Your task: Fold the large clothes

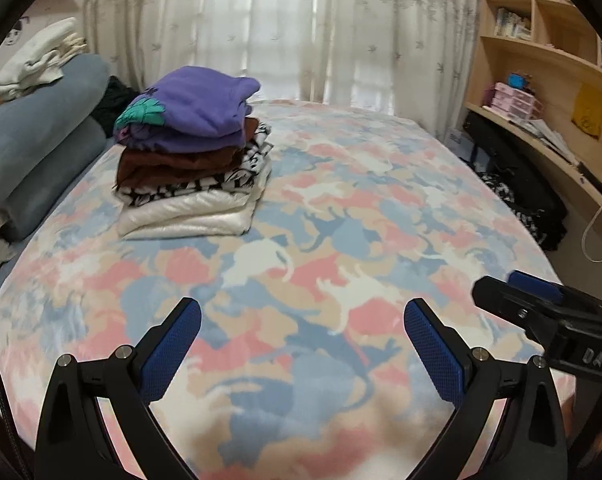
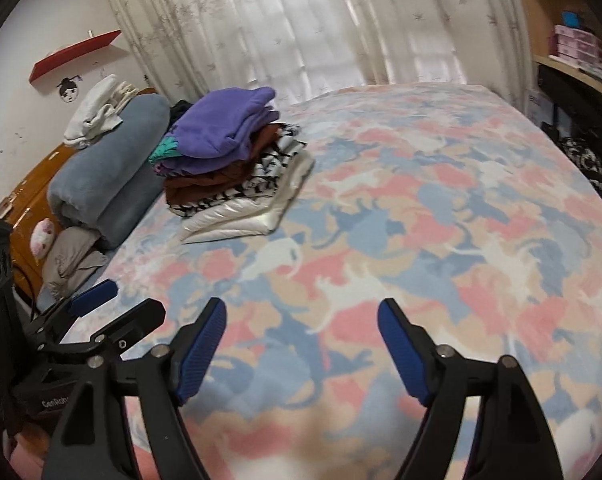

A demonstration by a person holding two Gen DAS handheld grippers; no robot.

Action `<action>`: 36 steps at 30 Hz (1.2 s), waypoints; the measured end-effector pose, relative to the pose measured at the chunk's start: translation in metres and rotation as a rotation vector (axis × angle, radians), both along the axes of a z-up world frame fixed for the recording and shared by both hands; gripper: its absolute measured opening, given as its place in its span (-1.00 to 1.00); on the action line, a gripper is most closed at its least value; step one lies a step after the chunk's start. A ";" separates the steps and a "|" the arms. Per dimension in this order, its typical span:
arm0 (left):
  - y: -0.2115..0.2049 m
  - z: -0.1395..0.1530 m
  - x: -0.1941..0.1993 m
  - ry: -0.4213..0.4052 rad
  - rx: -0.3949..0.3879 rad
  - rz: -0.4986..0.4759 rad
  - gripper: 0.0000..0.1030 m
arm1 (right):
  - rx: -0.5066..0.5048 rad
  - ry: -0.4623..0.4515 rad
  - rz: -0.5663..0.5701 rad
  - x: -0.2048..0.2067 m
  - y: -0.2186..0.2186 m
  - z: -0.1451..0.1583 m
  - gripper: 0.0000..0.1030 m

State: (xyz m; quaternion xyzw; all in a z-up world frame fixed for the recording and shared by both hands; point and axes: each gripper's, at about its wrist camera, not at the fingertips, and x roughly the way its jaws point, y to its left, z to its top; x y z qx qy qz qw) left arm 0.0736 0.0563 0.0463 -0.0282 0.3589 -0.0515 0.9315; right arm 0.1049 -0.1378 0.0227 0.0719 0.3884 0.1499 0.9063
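Bedroom with pale floral curtains [image 1: 285, 28] and wooden bookshelves [image 1: 541, 40], bed under a fleecy pink-blue cat-print blanket [image 1: 341, 208], left gripper [image 1: 301, 344] and right gripper [image 2: 301, 344] both spread wide — blue textured pads holding nothing, stack of folded clothes [image 1: 193, 152] far-left on the blanket — purple sweatshirt [image 1: 197, 108] topmost.

Cat-print bed [image 1: 341, 208] with stack of folded clothes [image 1: 193, 152], rolled blanket [image 1: 41, 148].

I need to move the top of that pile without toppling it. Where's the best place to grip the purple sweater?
Probably the purple sweater at its folded edge facing the open bedspread, coming in low from that side. There the layers end in a rounded lip a jaw could slip under; its far side sits against the rolled blue blanket.
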 end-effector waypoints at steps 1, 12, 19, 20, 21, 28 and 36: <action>-0.004 -0.005 -0.005 0.006 0.013 0.017 0.95 | -0.006 -0.005 -0.015 -0.005 -0.003 -0.003 0.66; -0.016 -0.037 -0.041 0.086 0.016 0.061 0.95 | -0.049 0.035 -0.104 -0.055 -0.019 -0.036 0.69; -0.020 -0.027 -0.054 0.062 0.011 0.061 0.95 | -0.040 0.040 -0.121 -0.067 -0.023 -0.033 0.69; -0.021 -0.025 -0.056 0.057 0.017 0.063 0.95 | -0.043 0.036 -0.118 -0.069 -0.022 -0.033 0.69; -0.021 -0.024 -0.057 0.053 0.019 0.065 0.95 | -0.047 0.029 -0.118 -0.071 -0.022 -0.031 0.69; -0.021 -0.021 -0.063 0.053 0.007 0.073 0.95 | -0.045 0.016 -0.127 -0.076 -0.022 -0.029 0.69; -0.020 -0.020 -0.067 0.063 0.008 0.083 0.95 | -0.044 0.003 -0.117 -0.083 -0.017 -0.026 0.69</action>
